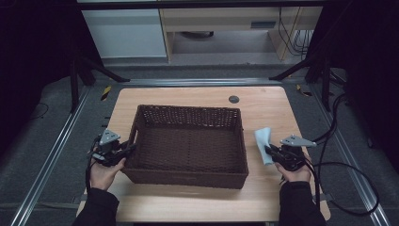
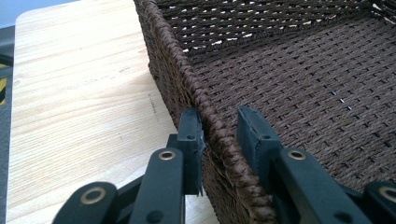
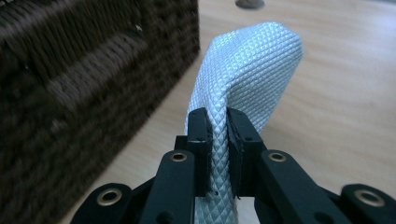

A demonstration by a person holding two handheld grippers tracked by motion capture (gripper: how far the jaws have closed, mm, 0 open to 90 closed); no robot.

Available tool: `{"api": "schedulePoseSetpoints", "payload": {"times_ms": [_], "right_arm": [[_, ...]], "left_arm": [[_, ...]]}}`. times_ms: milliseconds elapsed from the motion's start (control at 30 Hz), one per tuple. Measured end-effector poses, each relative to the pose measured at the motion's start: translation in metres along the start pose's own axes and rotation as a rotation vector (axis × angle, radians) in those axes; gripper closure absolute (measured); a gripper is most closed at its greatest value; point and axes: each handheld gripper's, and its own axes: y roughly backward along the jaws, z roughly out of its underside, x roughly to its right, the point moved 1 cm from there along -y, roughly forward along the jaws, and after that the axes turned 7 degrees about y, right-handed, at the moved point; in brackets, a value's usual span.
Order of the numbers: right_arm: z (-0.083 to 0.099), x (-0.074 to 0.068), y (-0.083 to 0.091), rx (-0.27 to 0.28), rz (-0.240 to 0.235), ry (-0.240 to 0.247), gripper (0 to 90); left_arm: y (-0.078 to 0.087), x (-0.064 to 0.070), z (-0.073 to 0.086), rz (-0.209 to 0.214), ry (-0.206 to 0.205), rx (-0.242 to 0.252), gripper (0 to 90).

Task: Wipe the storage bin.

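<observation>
A dark brown woven basket (image 1: 188,109) stands in the middle of the wooden table (image 1: 268,101), with nothing in it. My left gripper (image 1: 127,149) is at its left wall near the front corner. In the left gripper view the gripper (image 2: 219,128) straddles the basket rim (image 2: 173,51): the outer jaw touches the weave and a small gap shows at the inner jaw. My right gripper (image 1: 269,149) is to the right of the basket, shut on a light blue textured cloth (image 1: 263,137). The cloth (image 3: 252,60) rises folded above the gripper (image 3: 219,123), beside the basket wall (image 3: 93,70).
A round dark grommet (image 1: 234,99) sits in the table's far edge behind the basket. Black cables (image 1: 348,169) trail off the table's right side. Metal rails and stand legs flank the table on the floor.
</observation>
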Motion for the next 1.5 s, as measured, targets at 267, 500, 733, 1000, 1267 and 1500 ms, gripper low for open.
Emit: {"api": "schedulePoseSetpoints", "payload": {"times_ms": [267,500,733,1000,1267,1500], "right_arm": [[-0.029,0.003,-0.029,0.038,0.002,0.037,81.2],[-0.047,0.0,-0.057,0.053,-0.023,0.063,81.4],[-0.067,-0.001,-0.054,0.141,-0.045,0.099,81.8],[-0.058,-0.004,-0.065,0.041,-0.098,0.16,82.2],[-0.024,-0.007,-0.091,-0.14,-0.148,0.158,82.1],[-0.042,0.0,-0.072,0.01,-0.153,0.13,82.1]], "left_arm": [[-0.002,0.002,0.0,0.004,0.007,0.001,70.2],[-0.002,0.003,-0.001,-0.008,-0.013,-0.008,70.2],[-0.002,0.002,-0.001,-0.002,-0.006,-0.007,70.0],[-0.002,0.002,-0.002,-0.007,-0.008,-0.008,70.0],[-0.003,0.002,-0.002,-0.013,-0.012,-0.009,70.1],[-0.004,0.002,-0.003,-0.015,-0.007,-0.006,70.1]]}}
